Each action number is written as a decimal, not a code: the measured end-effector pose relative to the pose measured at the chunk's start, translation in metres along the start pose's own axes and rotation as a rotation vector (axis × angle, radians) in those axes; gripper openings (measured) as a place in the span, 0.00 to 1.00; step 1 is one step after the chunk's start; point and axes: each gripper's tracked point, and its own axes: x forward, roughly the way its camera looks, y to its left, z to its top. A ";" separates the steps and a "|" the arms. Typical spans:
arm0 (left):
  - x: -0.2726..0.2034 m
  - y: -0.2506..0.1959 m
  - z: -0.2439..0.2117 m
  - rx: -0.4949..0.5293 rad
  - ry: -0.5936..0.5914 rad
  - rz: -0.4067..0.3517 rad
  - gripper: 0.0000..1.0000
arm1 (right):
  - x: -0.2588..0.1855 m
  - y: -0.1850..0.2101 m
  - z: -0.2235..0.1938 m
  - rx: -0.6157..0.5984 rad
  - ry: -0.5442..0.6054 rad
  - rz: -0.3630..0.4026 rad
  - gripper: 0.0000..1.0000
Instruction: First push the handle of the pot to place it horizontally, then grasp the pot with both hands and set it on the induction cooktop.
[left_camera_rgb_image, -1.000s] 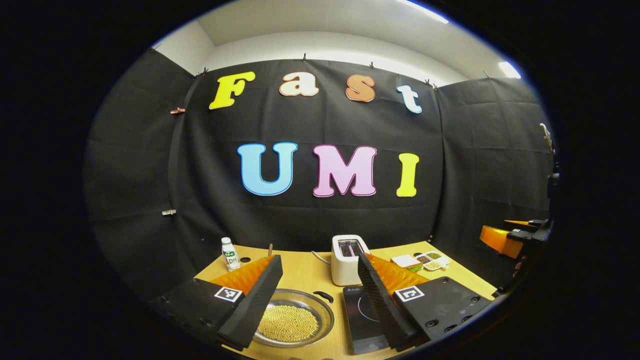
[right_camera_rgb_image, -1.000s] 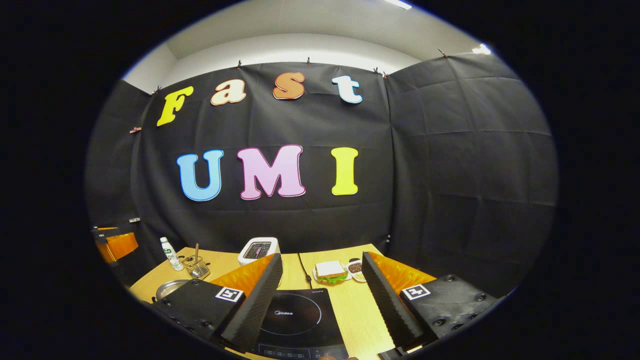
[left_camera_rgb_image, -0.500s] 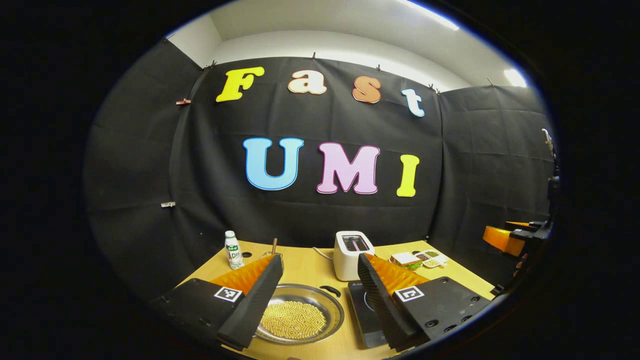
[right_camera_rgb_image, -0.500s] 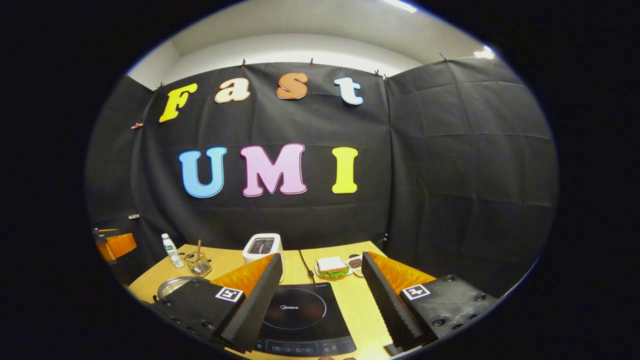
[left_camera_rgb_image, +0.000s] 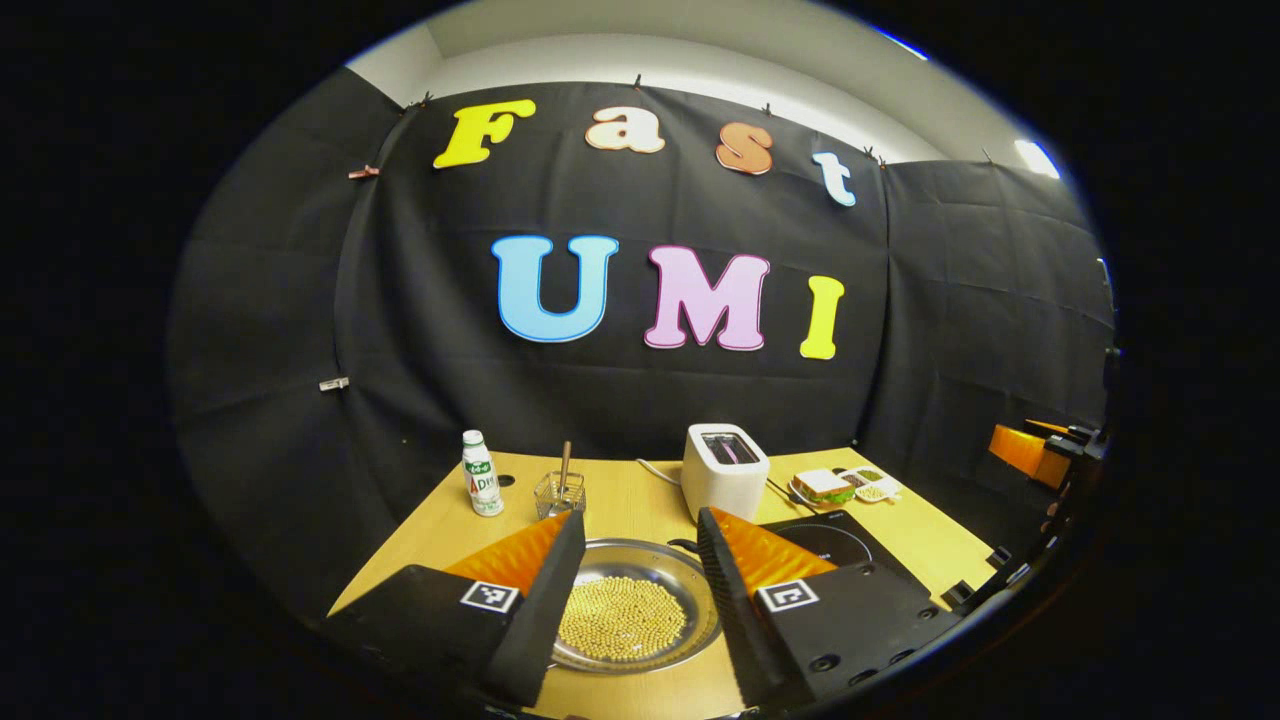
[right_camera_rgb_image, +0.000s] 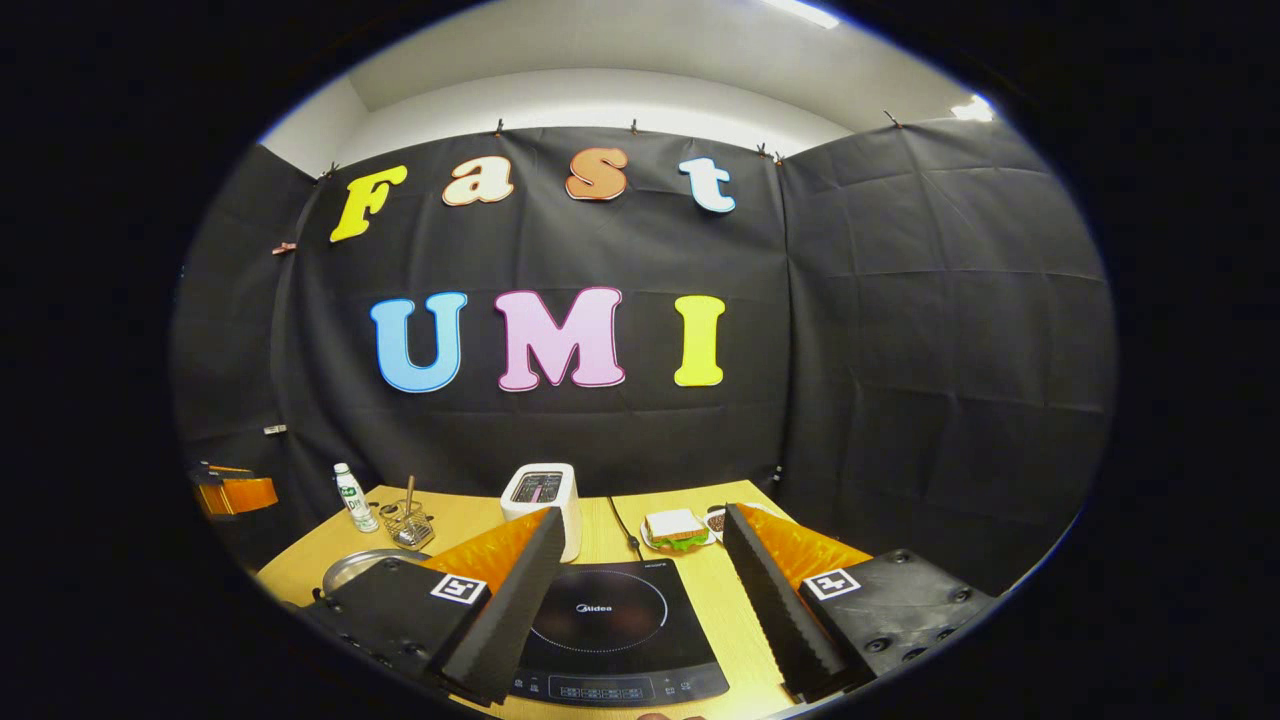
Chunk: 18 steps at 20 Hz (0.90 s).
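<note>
Two grippers hang above the table (left_camera_rgb_image: 620, 505), both with jaws spread wide and nothing between them. The left gripper (left_camera_rgb_image: 632, 615) looks down over the pot (left_camera_rgb_image: 634, 617), a shallow metal pan loaded with small yellow beans, sitting on the near left part of the table. One dark handle (left_camera_rgb_image: 684, 546) shows at its far right rim, so it still seems to need turning. Just right of the pot lies the cooktop (right_camera_rgb_image: 605, 630), and the right gripper (right_camera_rgb_image: 640, 620) hovers over its glass with the pot's rim (right_camera_rgb_image: 362, 566) off to the left.

The pot looks stiff and smooth, likely slippery on its thin rim, and the loose beans will add weight and roll if it tips. The handles on opposite sides look like the best hold, lifted level.
</note>
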 end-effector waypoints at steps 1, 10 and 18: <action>0.000 0.005 -0.004 -0.008 0.010 -0.004 0.66 | -0.002 0.001 -0.003 -0.011 0.008 0.003 0.99; 0.007 0.022 -0.071 -0.049 0.189 -0.067 0.25 | -0.001 0.018 -0.026 -0.021 0.091 -0.006 0.99; 0.010 0.037 -0.116 -0.039 0.330 -0.122 0.05 | 0.004 0.023 -0.040 -0.002 0.118 -0.019 0.99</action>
